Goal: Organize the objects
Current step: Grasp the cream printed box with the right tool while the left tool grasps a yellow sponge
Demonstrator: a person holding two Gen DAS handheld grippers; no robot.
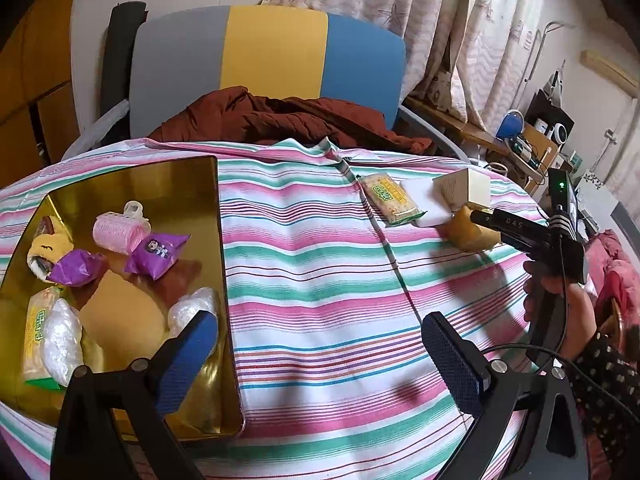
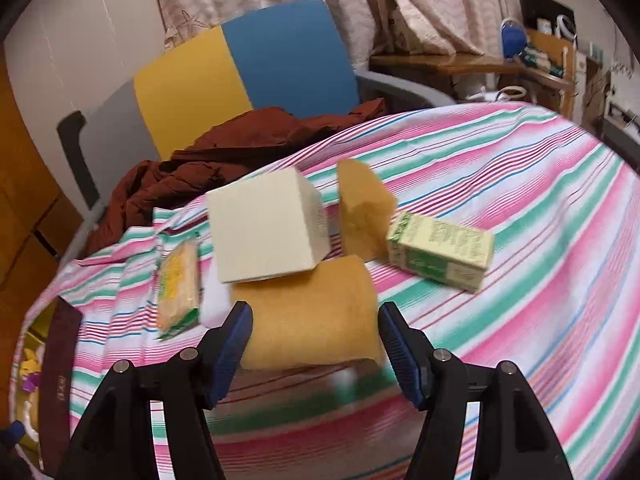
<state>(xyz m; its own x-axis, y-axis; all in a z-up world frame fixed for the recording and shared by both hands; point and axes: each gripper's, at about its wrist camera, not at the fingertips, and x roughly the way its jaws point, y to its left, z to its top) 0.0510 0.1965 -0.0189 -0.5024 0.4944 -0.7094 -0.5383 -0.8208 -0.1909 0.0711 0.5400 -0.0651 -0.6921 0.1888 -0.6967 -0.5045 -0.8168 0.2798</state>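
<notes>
Sponges and snack packs are seen scattered on a striped cloth (image 2: pixel 520 240) spread over the counter. Nearest the right hand-held gripper (image 2: pixel 316 344), whose jaws are spread with nothing pinched, a yellow sponge (image 2: pixel 312 320) lies flat, framed between the blue pads without being touched. Just left of that sponge a cracker pack (image 2: pixel 178 288) is laid. Just behind the sponge a cream box (image 2: pixel 264 228) is tilted, a second sponge (image 2: pixel 360 212) stands on edge, and a green carton (image 2: pixel 440 252) lies further right. The left hand-held gripper (image 1: pixel 320 356) is held spread and empty above the cloth, beside a gold tin (image 1: pixel 160 184) holding a pink roller (image 1: pixel 120 232) and purple wrappers (image 1: pixel 156 254).
</notes>
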